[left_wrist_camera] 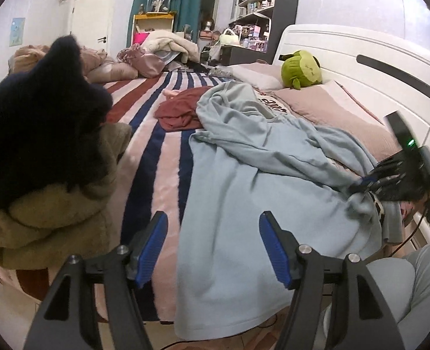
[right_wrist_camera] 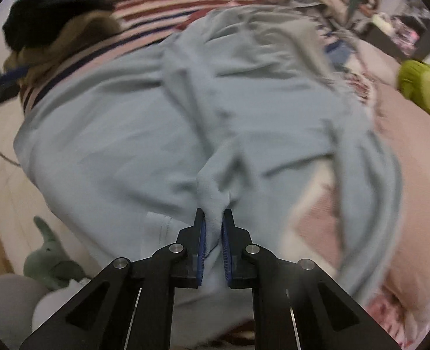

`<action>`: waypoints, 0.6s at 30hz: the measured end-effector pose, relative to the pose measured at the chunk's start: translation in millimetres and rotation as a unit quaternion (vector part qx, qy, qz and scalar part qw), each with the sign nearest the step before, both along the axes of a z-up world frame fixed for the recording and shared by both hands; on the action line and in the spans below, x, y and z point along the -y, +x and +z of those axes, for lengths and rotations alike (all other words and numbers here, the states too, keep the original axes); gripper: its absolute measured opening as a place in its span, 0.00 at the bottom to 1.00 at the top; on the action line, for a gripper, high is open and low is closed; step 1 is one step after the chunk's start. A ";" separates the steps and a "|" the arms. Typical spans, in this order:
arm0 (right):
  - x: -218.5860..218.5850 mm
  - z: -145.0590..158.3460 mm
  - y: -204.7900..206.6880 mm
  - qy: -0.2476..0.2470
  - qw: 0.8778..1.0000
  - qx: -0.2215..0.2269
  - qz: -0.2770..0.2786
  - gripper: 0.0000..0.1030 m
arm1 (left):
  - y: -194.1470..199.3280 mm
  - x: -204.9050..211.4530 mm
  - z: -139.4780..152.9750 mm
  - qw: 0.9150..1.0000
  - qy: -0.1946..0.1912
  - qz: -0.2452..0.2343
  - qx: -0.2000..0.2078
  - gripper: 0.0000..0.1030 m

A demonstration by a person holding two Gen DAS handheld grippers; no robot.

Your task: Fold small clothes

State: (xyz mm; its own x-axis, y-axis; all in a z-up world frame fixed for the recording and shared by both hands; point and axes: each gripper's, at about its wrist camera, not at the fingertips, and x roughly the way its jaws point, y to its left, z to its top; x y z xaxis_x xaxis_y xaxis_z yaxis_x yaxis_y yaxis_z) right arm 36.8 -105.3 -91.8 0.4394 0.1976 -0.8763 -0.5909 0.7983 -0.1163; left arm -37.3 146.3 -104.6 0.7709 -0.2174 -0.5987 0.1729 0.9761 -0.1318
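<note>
The light blue garment lies rumpled on the striped bed, and its long axis runs from the near edge, where its hem hangs over the bedside, away to the far right toward the pillow and the white headboard. The right hand-held gripper is pinched nearly closed on a raised ridge of that blue cloth; in the right wrist view the fabric stands up between the blue pads and creases fan out from the pinch across the garment. In the left wrist view the same gripper sits at the garment's right edge, near the headboard. The left hand-held gripper has its jaws standing well apart with nothing between them, hovering over the near hem with the cloth lying just ahead of and under its fingers. So the garment stretches away from the left gripper and across to the right one, which is the only one with a hold. I judge the coming move turns on the left gripper taking the near left part of the hem, so both can pull the piece flat along its length. A maroon garment lies beyond it; a dark and tan pile sits at the left.
</note>
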 end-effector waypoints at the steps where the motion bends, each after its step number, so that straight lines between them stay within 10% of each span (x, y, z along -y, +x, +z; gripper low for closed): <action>1: 9.3 6.4 0.1 -0.001 1.000 0.007 -0.007 0.05 | 0.5 -0.8 -0.5 1.000 -0.001 0.001 0.000 0.59; 7: 34.7 27.4 -12.4 0.015 1.000 0.014 -0.013 0.05 | 5.9 0.7 -3.0 1.000 -0.005 0.003 -0.001 0.59; 18: -13.7 -2.4 -48.0 0.017 0.986 -0.060 0.156 0.16 | 16.2 6.5 -5.1 1.000 -0.011 -0.024 -0.010 0.67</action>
State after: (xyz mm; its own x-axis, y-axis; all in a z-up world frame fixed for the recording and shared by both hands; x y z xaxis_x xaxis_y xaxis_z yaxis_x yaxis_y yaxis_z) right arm -11.2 -91.5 -94.2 0.2455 0.3362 -0.9092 -0.8162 0.5778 -0.0068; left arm -21.1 139.8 -109.7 0.7473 -0.2667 -0.6087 0.2165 0.9637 -0.1565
